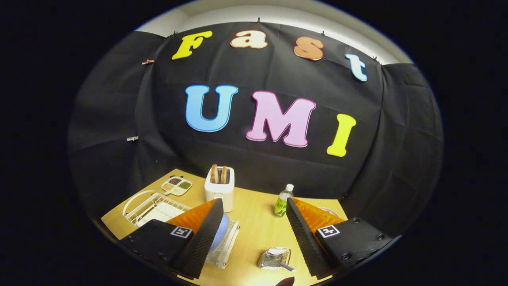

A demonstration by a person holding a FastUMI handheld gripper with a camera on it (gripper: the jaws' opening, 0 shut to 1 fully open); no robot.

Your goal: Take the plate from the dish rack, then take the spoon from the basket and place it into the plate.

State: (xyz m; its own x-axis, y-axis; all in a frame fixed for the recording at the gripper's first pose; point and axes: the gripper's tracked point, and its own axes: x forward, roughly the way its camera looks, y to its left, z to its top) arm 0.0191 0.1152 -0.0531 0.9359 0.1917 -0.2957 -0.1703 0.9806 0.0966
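Note:
My gripper [254, 234] is open, held high above the wooden table [254, 222] with nothing between its two black ribbed fingers [204, 238]. A light blue plate [220, 232] stands upright in a clear dish rack [226, 248], mostly hidden behind the left finger. Between the fingers and closer to me, a small wire basket [274, 258] holds a spoon [286, 267] whose handle sticks out toward the right finger.
A white toaster [219, 188] with two bread slices stands beyond the left finger. A white wire rack [152, 208] and a small divided dish [177, 185] lie to its left. A green-labelled bottle [282, 201] stands beyond the right finger. Black cloth walls the booth.

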